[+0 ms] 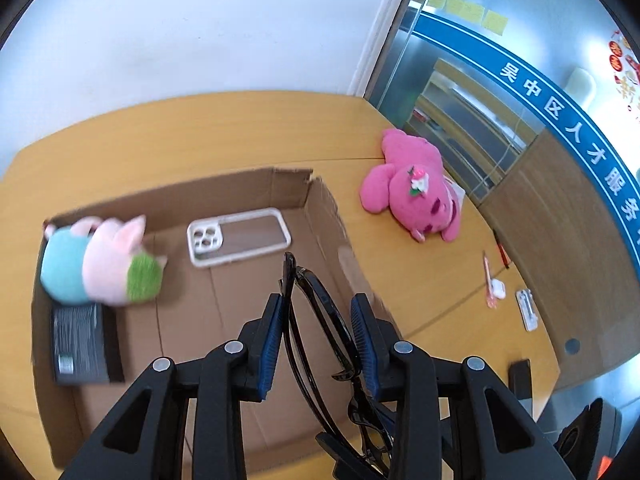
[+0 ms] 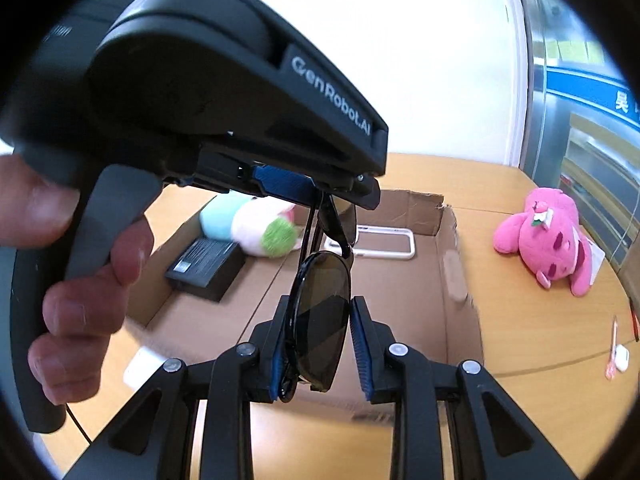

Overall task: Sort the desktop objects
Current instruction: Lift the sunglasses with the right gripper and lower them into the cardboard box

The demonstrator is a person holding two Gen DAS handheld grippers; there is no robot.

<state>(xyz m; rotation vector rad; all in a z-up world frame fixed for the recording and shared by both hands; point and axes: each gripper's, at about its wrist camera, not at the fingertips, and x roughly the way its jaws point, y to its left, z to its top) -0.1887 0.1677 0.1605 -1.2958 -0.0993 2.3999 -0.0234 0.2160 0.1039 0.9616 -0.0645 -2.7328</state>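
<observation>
Sunglasses (image 2: 320,312) held in the air above cardboard box (image 1: 328,216), at 6 o'clock in both views. Left gripper (image 1: 320,340) spread partway around the frame: frame against the left pad, a gap visible at the right pad. From the right wrist view, upper part of the frame caught at that gripper's blue pads, so hold judged real but light. Right gripper (image 2: 320,344) also spread, lens touching its left pad only, right pad apart; no firm pinch seen there. Which gripper bears the weight: cannot tell for certain.

Inside the box: phone case (image 1: 239,236) at 12 o'clock, plush toy (image 1: 100,264) at 10 o'clock, black flat pack (image 1: 82,344) at 8 o'clock. Outside, on table (image 1: 200,132): pink plush bear (image 1: 412,188) at 2 o'clock, small white item (image 1: 498,289) at 3 o'clock.

Handling, as judged: sunglasses light, stiff, thin in the frame, glossy and likely to slip on a partial grip. Lenses prone to scratching, hinges prone to bending under squeeze. Best hold across the rim or the bridge, not on the lens face or a folded arm. Gentle lowering into a free patch of box floor advised; dropping inadvisable.
</observation>
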